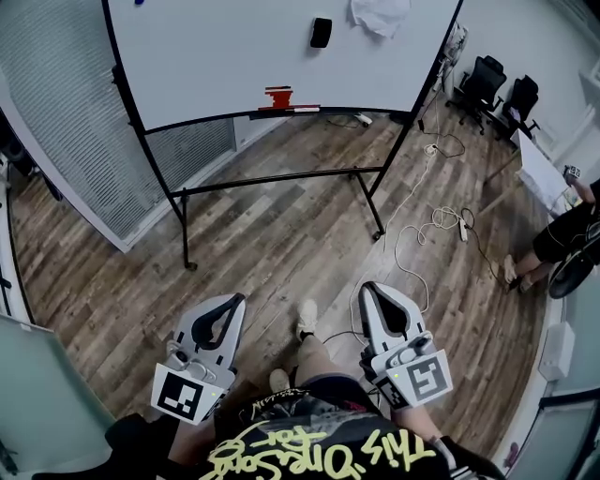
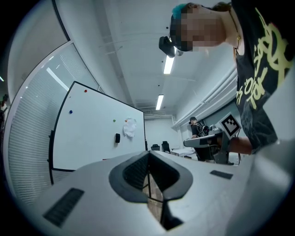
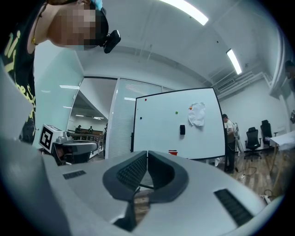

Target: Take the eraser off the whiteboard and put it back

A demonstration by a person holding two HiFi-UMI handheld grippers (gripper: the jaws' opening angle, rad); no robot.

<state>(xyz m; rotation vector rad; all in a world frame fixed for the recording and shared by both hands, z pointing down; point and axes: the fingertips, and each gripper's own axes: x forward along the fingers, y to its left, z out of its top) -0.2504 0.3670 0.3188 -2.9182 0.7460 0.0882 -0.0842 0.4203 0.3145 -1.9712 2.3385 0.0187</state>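
Where the person stood: on the wood floor (image 1: 281,234), well short of the whiteboard (image 1: 216,56), with the task not yet begun.
Left hand-held gripper (image 1: 232,302): held low and level, its jaws pressed together with nothing between them.
Eraser (image 1: 321,32): a small dark block clinging high on the board, right of centre, just beside a crumpled white sheet (image 1: 380,14) and well above the red item (image 1: 278,97) on the tray.
Right hand-held gripper (image 1: 371,291): likewise level and aimed toward the board, its jaws closed on nothing.
Cables (image 1: 441,220): looped across the floor by the stand's right leg, near a second person (image 1: 558,234) at the frame's right edge.
Risk on approach: a foot could catch in the loose cables, which lay beside the path to the eraser.
Risk at the board: the jaws had to open first, and a shove with closed tips could slide the eraser or knock the sheet loose.
Risk in the grip: a shallow pinch might drop the eraser, and a hard push might rock the free-standing frame.
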